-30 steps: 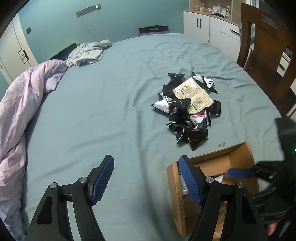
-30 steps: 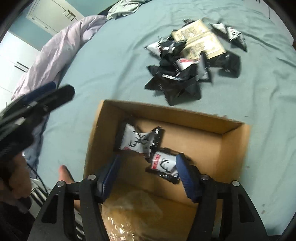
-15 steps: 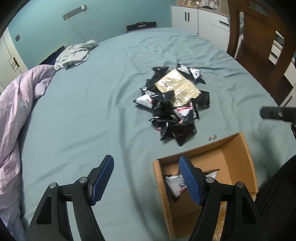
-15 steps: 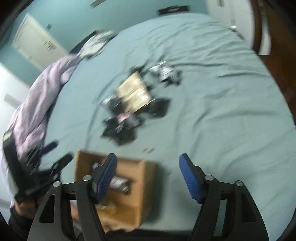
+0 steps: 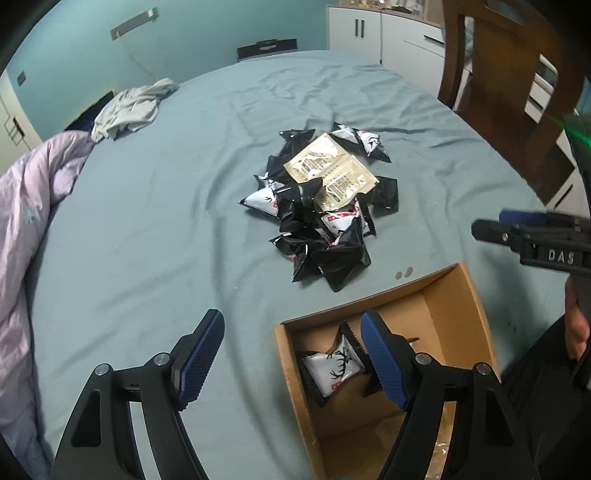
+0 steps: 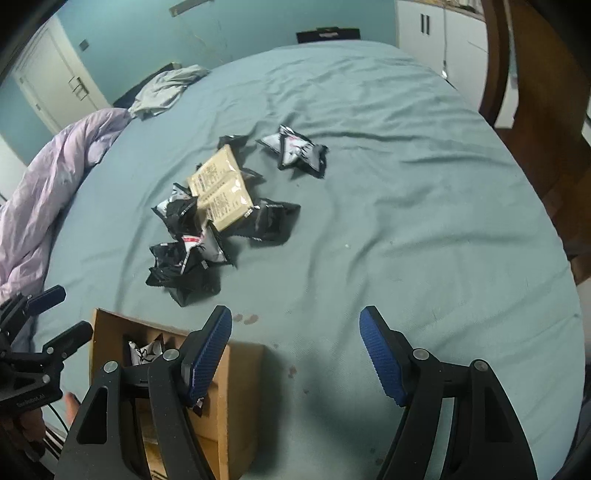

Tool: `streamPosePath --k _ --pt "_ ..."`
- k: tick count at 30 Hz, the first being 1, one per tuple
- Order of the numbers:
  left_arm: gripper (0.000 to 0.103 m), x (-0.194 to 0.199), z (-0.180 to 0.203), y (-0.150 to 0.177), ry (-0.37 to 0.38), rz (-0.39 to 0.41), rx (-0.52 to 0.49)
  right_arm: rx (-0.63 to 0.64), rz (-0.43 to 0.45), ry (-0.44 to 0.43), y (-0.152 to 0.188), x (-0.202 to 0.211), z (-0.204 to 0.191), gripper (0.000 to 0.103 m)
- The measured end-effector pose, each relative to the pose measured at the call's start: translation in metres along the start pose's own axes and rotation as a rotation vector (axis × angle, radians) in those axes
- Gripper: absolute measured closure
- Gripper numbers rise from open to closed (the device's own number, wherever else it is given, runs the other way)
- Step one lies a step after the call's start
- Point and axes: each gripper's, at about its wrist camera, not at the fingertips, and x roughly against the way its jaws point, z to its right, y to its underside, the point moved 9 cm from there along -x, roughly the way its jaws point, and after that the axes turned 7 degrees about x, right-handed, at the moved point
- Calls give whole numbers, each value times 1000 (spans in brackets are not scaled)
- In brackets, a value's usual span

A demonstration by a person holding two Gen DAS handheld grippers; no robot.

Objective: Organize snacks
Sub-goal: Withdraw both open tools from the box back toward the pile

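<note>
A pile of snack packets [image 5: 321, 206], mostly black with two tan ones on top, lies mid-bed on the teal sheet. Nearer me stands an open cardboard box [image 5: 454, 317] holding a white deer-print packet [image 5: 334, 369]. My left gripper [image 5: 291, 321] hovers above the box's left corner, its jaws opening with nothing between them. The right gripper [image 6: 295, 317] is open and empty over bare sheet right of the box [image 6: 236, 387]; the pile [image 6: 207, 221] is ahead on its left. Each gripper shows in the other's view: the right gripper [image 5: 495, 223], the left gripper [image 6: 68, 314].
A lilac quilt [image 5: 29, 206] is bunched along the left edge, and a grey garment [image 5: 129, 107] lies at the far left. A wooden chair [image 5: 498, 92] and white cabinets [image 5: 388, 33] stand beyond the right side. Two small dark spots [image 5: 404, 274] mark the sheet by the box.
The right gripper rose out of the box, leaving the packets inside, and swung right over bare sheet with its jaws wider. The left gripper drifted a little, bringing the box more into view.
</note>
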Motion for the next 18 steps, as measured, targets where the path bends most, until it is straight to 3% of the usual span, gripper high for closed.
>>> streamPosePath --k 7,13,18 --pt "21 4 5 -3 24 2 -7 25 -17 125 -9 -23 14 32" --pt "21 3 3 -3 43 -8 18 -53 -47 38 -21 -44 19 32" --pt "21 3 4 -3 51 -14 22 -22 -58 0 -33 -62 12 32"
